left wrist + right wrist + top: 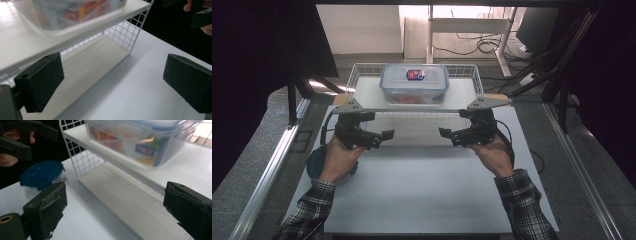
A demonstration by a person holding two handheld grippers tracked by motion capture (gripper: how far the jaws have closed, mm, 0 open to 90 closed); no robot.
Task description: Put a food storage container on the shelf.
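Note:
A clear plastic food box [414, 83] with a blue-rimmed lid and a red label stands on the top shelf of a white wire rack [367, 95]. Both grippers hover in front of the rack, below the shelf's front edge and apart from the box. My left gripper [383, 137] is open with nothing between its jaws, and my right gripper [448, 136] is open and empty too. In the left gripper view the jaws [112, 85] frame the lower shelf [100, 55]. The right gripper view has the box [140, 140] above its spread jaws [112, 207].
A round container with a blue lid [41, 173] sits on the white table [422, 190] left of the rack, partly under the left hand [337, 160]. Wire mesh closes the rack's sides. Dark frame posts flank the table.

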